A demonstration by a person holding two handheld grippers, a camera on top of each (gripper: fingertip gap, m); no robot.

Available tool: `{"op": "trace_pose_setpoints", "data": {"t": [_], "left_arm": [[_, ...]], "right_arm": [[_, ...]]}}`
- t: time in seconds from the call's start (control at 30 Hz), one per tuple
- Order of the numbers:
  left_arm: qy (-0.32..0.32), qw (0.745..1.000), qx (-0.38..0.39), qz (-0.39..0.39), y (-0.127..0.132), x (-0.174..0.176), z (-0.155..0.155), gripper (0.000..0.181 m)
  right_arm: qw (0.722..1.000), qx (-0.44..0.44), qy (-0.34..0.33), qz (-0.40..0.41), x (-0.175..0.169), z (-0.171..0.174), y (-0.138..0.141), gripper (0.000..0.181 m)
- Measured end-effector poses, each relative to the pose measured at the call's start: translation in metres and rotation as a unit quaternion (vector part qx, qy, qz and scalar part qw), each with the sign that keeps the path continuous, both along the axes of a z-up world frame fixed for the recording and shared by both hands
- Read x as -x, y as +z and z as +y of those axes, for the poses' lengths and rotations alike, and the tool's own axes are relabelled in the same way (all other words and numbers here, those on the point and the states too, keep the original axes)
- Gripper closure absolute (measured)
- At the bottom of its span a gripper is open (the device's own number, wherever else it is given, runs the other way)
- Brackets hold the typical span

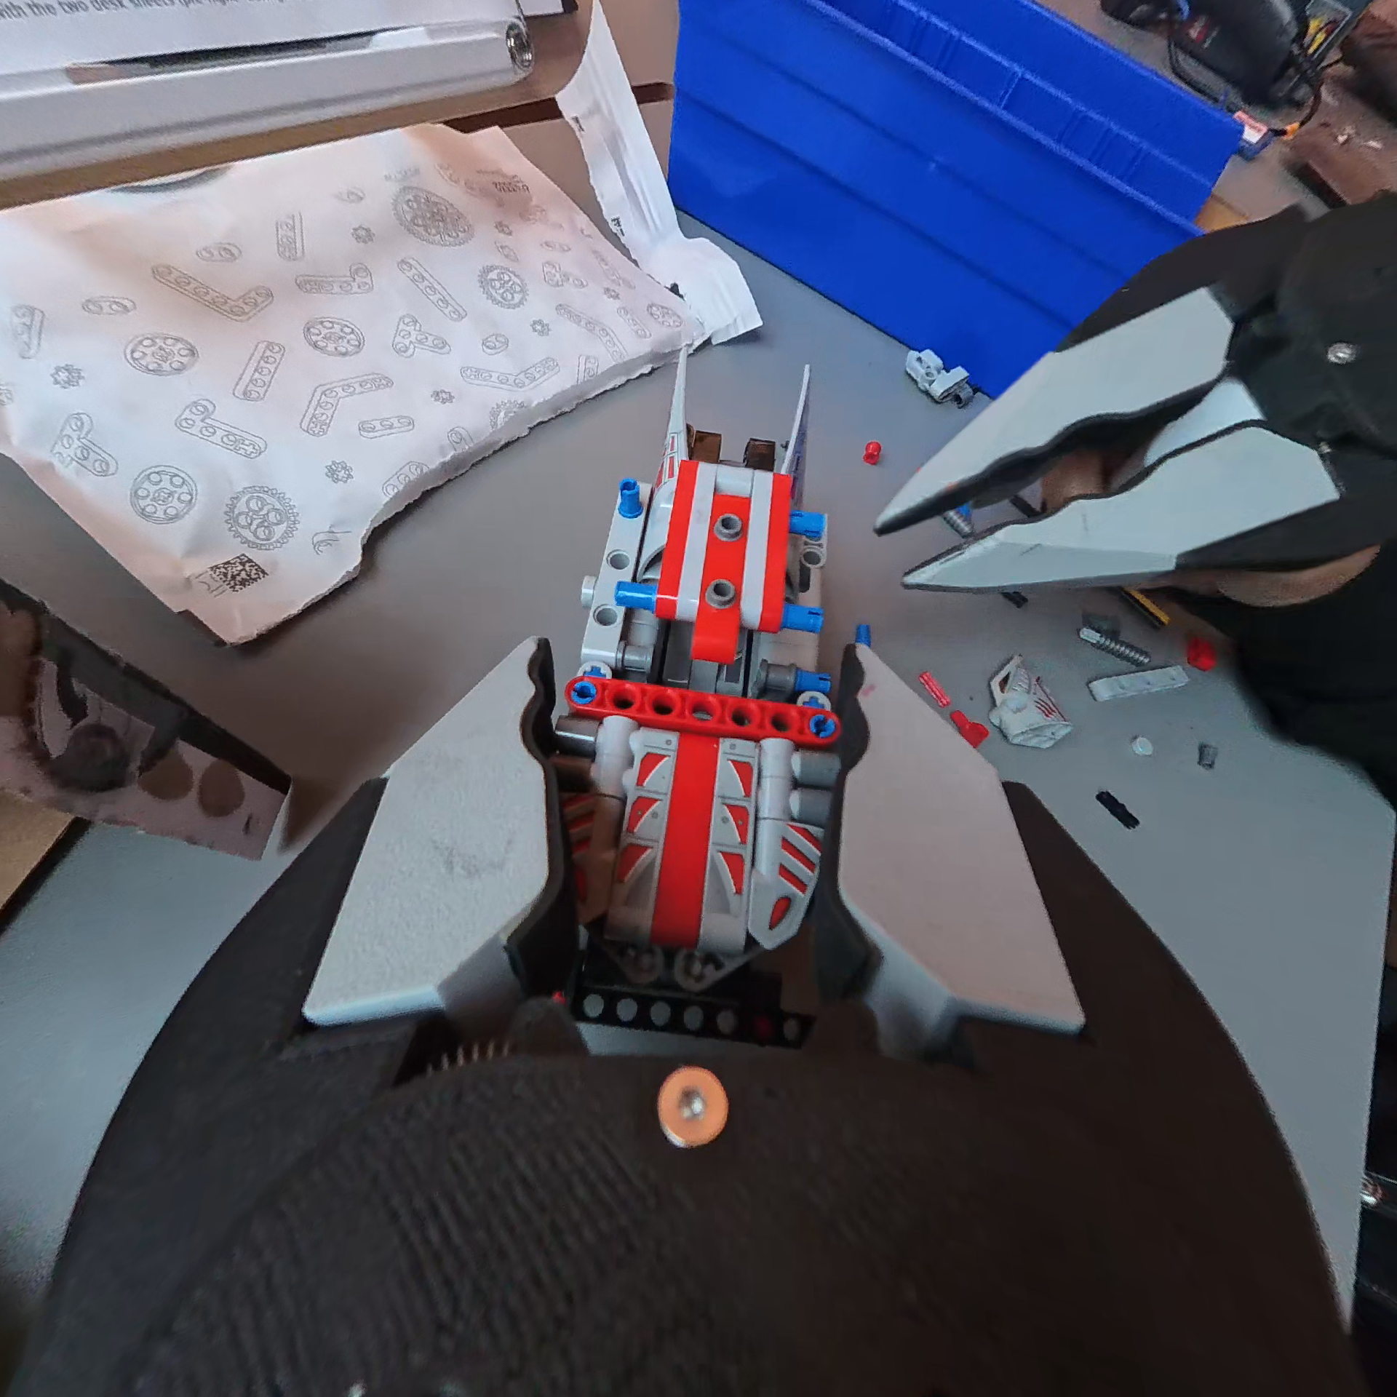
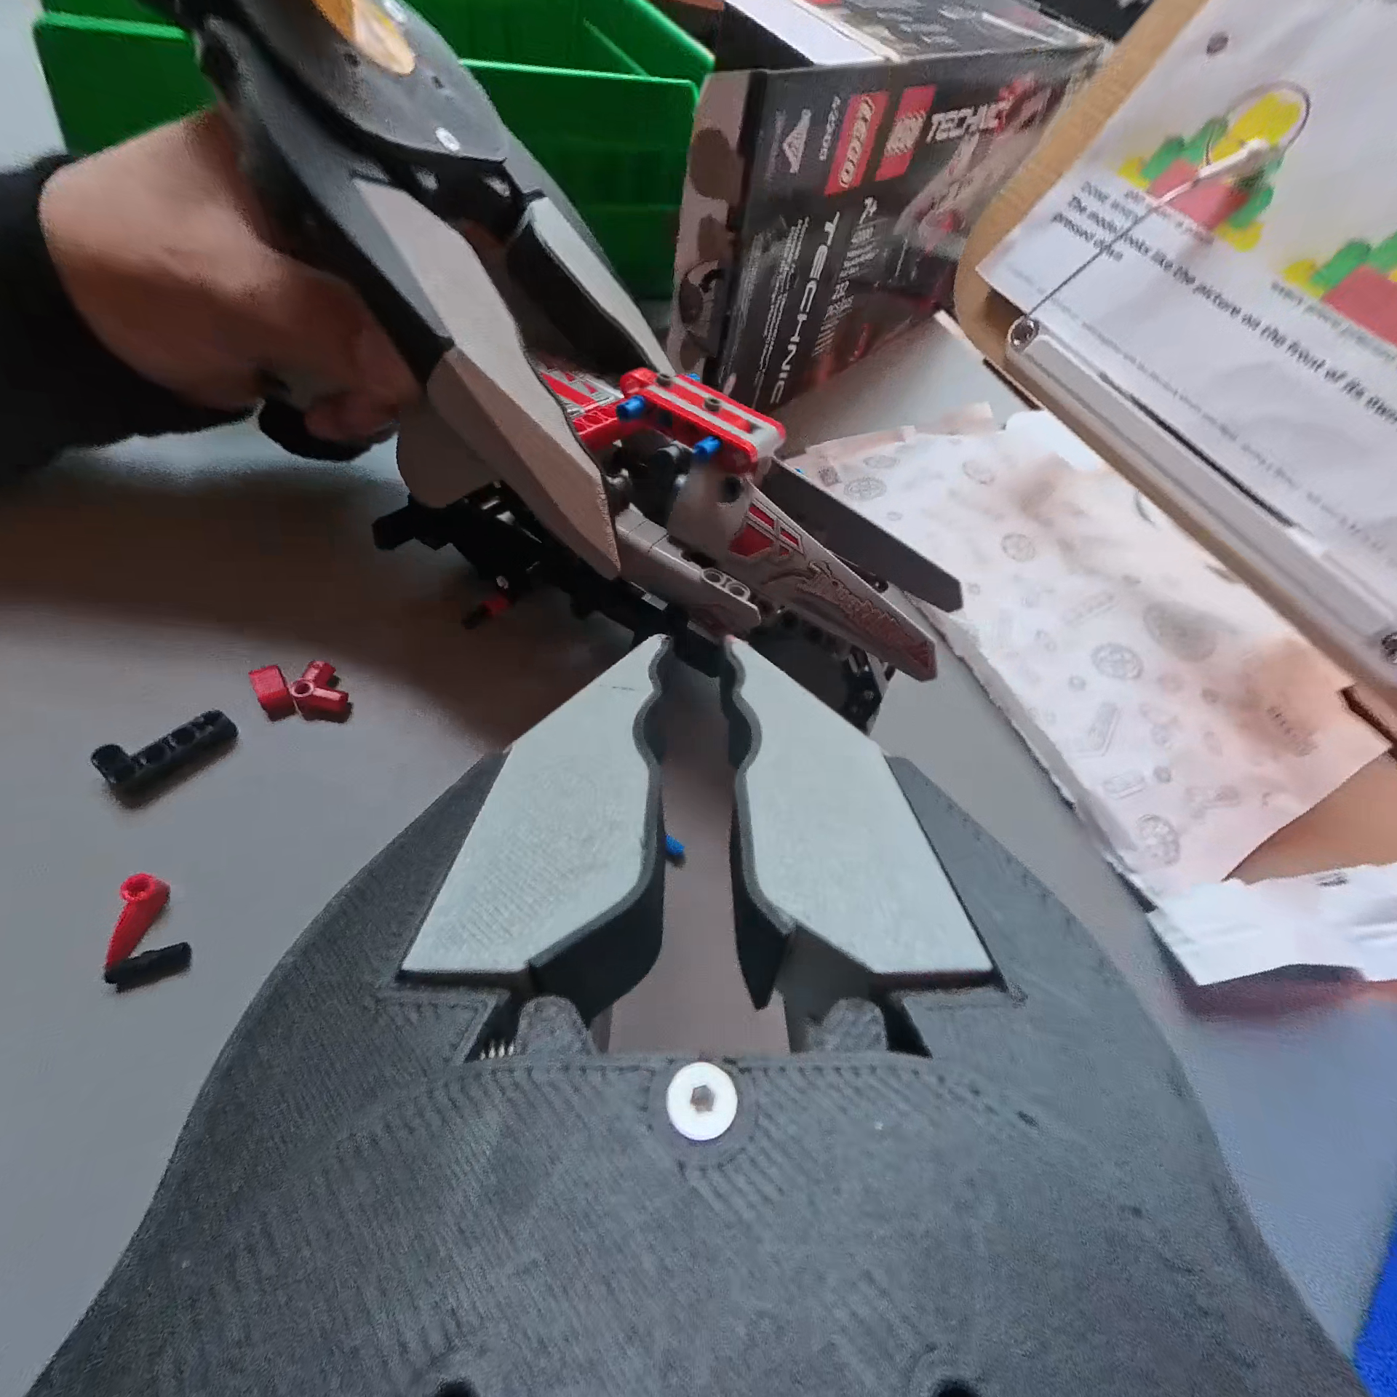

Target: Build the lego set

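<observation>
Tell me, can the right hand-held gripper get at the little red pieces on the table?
Probably yes. The right hand-held gripper holds nothing, and the red pieces lie uncovered on the table beside it.

grey table (image 1: 469, 574) | paper bag (image 1: 302, 340) | blue bin (image 1: 907, 189) | loose pieces (image 2: 298, 692)

The half-built lego model (image 1: 699, 756) fills the gap of the left claw (image 1: 695, 680); bare grey surface (image 1: 469, 574) lies open on its left up to the torn paper bag (image 1: 302, 363), which blocks that side; the blue bin (image 1: 907, 189) walls off the far right. The right claw (image 2: 692, 658) stands just beside the model's flank with a narrow gap between its tips; loose red pieces (image 2: 298, 692) and a black beam (image 2: 162, 752) dot the open surface on its left; the lego box (image 2: 831, 227) and green bin (image 2: 590, 113) close the far side.
</observation>
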State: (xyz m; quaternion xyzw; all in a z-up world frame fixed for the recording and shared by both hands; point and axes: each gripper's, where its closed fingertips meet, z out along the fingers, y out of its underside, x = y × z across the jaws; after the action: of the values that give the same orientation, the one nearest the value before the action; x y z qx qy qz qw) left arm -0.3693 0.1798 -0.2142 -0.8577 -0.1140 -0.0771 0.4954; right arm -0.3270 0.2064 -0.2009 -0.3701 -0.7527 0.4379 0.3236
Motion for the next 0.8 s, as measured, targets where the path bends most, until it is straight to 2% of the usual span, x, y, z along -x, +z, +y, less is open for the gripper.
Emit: {"op": "trace_pose_setpoints", "data": {"t": [0.27, 0.4, 0.53, 0.8], "left_arm": [[-0.013, 0.999, -0.017, -0.028, -0.003, -0.003, 0.003, 0.102], [-0.029, 0.997, -0.009, -0.072, -0.011, -0.009, 0.005, 0.082], [-0.053, 0.994, -0.013, -0.099, -0.012, -0.015, 0.005, 0.086], [-0.065, 0.995, -0.025, -0.074, -0.006, -0.018, 0.003, 0.091]], "right_arm": [[0.995, 0.101, 0.016, 0.010, -0.001, 0.002, 0.014, 0.168], [0.989, 0.149, 0.013, 0.016, -0.002, 0.007, 0.024, 0.165], [0.983, 0.183, 0.015, 0.018, -0.002, 0.009, 0.029, 0.162], [0.983, 0.182, 0.013, 0.011, -0.001, 0.009, 0.026, 0.160]]}}
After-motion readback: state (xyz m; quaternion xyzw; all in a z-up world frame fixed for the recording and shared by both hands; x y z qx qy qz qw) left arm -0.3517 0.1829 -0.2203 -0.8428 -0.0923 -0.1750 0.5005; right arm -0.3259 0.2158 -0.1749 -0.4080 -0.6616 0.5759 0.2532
